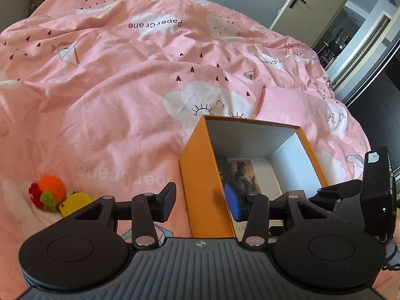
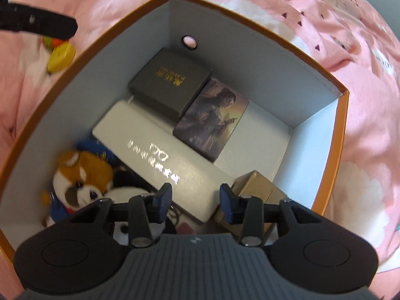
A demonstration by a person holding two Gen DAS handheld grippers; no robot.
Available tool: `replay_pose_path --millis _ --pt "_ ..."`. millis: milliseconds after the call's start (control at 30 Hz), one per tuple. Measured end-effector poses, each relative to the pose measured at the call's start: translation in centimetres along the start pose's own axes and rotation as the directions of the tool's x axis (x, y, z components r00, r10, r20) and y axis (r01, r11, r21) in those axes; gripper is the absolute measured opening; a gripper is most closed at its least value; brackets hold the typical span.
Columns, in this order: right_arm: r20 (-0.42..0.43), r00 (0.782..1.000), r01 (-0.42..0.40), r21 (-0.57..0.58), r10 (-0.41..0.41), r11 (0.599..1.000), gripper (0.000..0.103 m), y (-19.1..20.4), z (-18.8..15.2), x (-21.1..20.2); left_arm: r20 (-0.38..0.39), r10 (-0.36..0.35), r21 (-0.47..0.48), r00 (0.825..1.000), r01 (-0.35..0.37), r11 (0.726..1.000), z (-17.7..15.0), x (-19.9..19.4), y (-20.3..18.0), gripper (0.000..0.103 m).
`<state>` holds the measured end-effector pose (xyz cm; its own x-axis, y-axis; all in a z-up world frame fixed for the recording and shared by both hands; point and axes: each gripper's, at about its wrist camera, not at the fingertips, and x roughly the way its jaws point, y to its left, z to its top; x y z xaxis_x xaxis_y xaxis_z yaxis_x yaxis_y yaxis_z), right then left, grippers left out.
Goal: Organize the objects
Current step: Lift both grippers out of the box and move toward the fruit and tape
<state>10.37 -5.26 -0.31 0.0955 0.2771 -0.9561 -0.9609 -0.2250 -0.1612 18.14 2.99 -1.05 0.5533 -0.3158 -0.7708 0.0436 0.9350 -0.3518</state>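
Right gripper (image 2: 195,201) nearest: jaws part spread, nothing between, hanging over orange box (image 2: 343,135); white case (image 2: 160,155) directly beneath. Left gripper (image 1: 200,201) jaws straddling box wall, pads clear, no grip. I judge next pick: crochet fruit toy (image 1: 48,191) and yellow piece (image 1: 73,203) on pink duvet (image 1: 100,100), ten o'clock of left gripper. Approach low, pinch yarn body mid-bulk, drop into bare corner, one o'clock of right gripper

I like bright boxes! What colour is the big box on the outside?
Orange outside, white inside: the big box shows best in the left wrist view.
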Motion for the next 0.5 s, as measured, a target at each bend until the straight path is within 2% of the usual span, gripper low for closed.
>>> replay_pose_path --millis 100,233,367,500 --pt "-0.032 0.999 0.007 -0.087 -0.01 0.996 0.041 0.4 -0.1 0.4 -0.004 0.004 -0.024 1.0 -0.004 1.0 -1.0 -0.3 0.3 0.053" --pt "-0.05 0.998 0.029 -0.255 -0.044 0.966 0.041 1.6 0.1 0.8 -0.016 0.012 -0.068 1.0 -0.013 0.998 -2.1 -0.3 0.9 0.053" --pt "-0.073 0.996 0.022 -0.285 -0.045 0.958 0.042 1.6 0.7 1.2 -0.021 0.006 -0.109 1.0 -0.008 0.994 -2.7 -0.4 1.4 0.053" --pt "-0.055 0.997 0.036 -0.265 -0.052 0.963 0.041 1.5 0.7 1.2 -0.009 0.006 -0.114 1.0 -0.007 0.993 -2.7 -0.6 1.3 0.053"
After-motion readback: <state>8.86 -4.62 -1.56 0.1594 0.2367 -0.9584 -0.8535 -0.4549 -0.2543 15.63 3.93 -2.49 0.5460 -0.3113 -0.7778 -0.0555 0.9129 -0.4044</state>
